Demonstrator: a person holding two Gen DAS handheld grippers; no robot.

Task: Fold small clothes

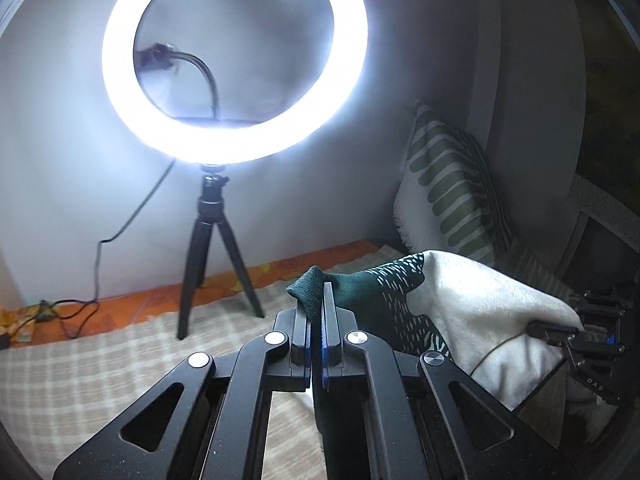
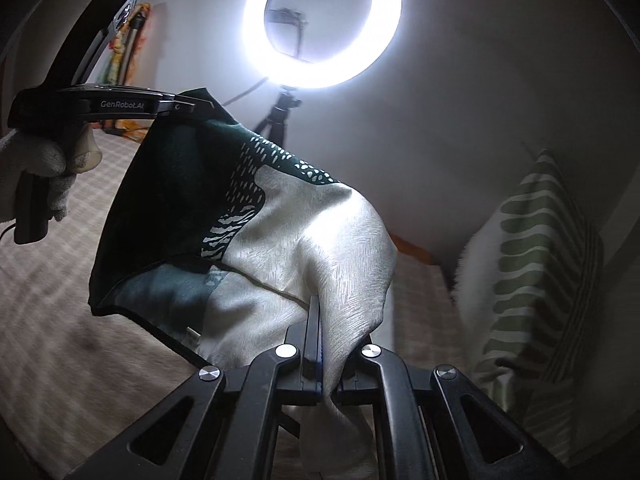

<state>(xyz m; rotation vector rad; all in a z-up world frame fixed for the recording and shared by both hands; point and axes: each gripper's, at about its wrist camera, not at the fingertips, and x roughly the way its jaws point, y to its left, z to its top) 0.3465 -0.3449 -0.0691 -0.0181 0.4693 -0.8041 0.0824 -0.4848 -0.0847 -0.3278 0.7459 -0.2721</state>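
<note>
A small garment (image 1: pixel 460 304), dark green with white flecks at one end and cream at the other, hangs in the air between my two grippers above the bed. My left gripper (image 1: pixel 316 292) is shut on its dark green corner. My right gripper (image 2: pixel 320 308) is shut on its cream end; the cloth drapes over the right finger. In the right wrist view the garment (image 2: pixel 248 220) stretches up left to the left gripper (image 2: pixel 200 102), held by a gloved hand. The right gripper also shows at the right edge of the left wrist view (image 1: pixel 560 332).
A lit ring light (image 1: pixel 234 60) on a black tripod (image 1: pixel 212 248) stands on the bed by the white wall, its cable trailing left. A green-striped cushion (image 1: pixel 452 188) leans in the right corner. A checked blanket (image 1: pixel 80 380) covers the bed, over an orange sheet (image 1: pixel 140 304).
</note>
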